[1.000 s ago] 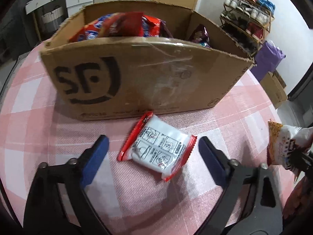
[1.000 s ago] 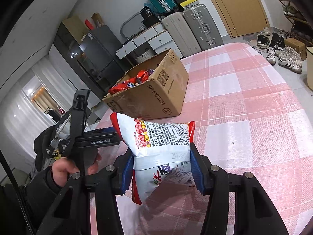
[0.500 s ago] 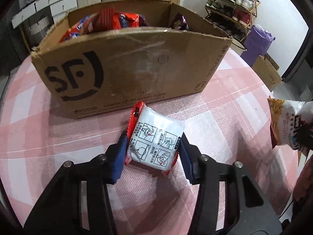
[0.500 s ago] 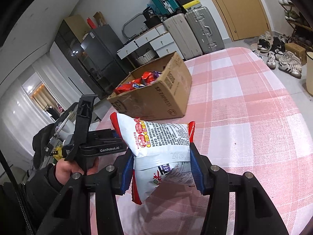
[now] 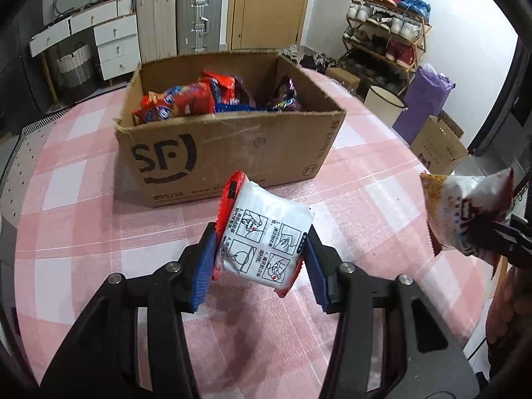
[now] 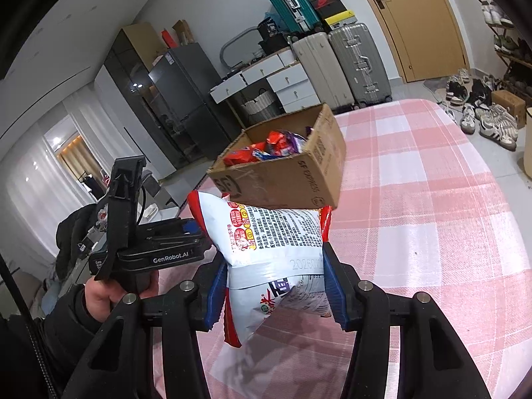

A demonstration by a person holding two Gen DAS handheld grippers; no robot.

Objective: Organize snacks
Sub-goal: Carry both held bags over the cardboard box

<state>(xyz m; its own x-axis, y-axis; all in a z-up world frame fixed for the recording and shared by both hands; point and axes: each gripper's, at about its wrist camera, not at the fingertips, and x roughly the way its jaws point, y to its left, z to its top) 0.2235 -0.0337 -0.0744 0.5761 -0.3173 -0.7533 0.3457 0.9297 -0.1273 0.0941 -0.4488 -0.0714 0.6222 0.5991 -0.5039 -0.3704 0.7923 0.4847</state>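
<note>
The left gripper (image 5: 259, 259) clamps a white packet (image 5: 266, 236) above the surface (image 5: 365, 206); the right gripper (image 6: 274, 286) clamps a bag (image 6: 276, 242), box (image 5: 229, 153) ahead.

A brown door (image 5: 271, 6) stands at the back of the room. Just left of the door are two tall suitcases (image 5: 179, 21), one cream and one silver. Left of those is a white set of drawers (image 5: 114, 43) with a basket (image 5: 71, 63) beside it. Right of the door, a shoe rack (image 5: 387, 43) is full of shoes. Near the rack sit a purple bag (image 5: 427, 96) and a white bin (image 5: 384, 103). Far left of the door stands a dark fridge (image 6: 186, 99). A green suitcase (image 6: 289, 3) lies on top of the tall ones.
</note>
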